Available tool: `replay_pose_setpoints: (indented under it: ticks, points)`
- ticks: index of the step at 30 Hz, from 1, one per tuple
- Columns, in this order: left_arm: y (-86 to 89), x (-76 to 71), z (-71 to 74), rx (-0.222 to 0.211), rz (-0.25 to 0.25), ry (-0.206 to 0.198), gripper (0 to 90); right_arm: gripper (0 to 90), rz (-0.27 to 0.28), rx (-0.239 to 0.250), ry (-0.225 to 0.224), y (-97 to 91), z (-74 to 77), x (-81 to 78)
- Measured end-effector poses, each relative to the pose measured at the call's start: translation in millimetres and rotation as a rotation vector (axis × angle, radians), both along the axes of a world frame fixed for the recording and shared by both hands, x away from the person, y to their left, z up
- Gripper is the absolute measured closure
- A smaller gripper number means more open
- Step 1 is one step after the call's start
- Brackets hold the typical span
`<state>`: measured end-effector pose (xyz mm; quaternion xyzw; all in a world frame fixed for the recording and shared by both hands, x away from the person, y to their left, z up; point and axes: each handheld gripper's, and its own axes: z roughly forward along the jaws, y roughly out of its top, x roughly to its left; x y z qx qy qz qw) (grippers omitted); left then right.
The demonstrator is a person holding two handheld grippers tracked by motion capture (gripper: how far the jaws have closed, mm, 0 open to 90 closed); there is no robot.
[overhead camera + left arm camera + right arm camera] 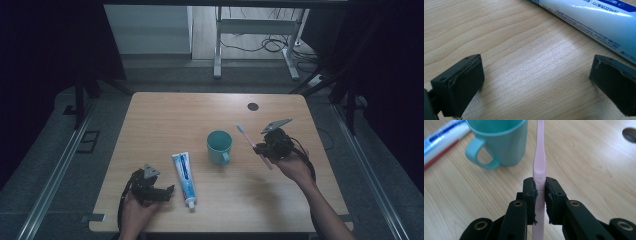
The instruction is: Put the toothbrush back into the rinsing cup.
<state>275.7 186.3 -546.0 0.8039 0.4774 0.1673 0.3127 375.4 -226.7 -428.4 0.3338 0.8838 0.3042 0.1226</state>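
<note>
Wooden table (150,120), its dark round hole (253,106); beyond, white desk legs (218,47), perhaps cables (265,46).

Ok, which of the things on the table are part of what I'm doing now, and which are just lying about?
In the job:
- toothbrush, clamped in the right gripper and held off the table
- cup, beside the brush, the likely target
- toothpaste, beside the open, empty left gripper

Lying about:
- dark round hole in the table
- desk frame and cables on the floor behind
</note>
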Motion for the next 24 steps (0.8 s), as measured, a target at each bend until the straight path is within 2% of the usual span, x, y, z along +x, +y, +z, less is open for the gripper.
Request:
replay_pose_setpoints:
  ticks: [8,19,24]
  points:
    - [0.2,0.1,0.0,0.002,-0.002,-0.001,0.0,78.0,0.002,0.076,-0.047,3.4,4.0,0.0]
    - [0.4,0.4,0.1,0.004,-0.006,-0.003,0.0,78.1,0.017,0.134,-0.108,11.7,9.0,-0.5]
    - [0.5,0.5,0.1,0.005,-0.007,-0.003,0.0,78.1,0.016,0.155,-0.122,14.2,10.8,-0.3]
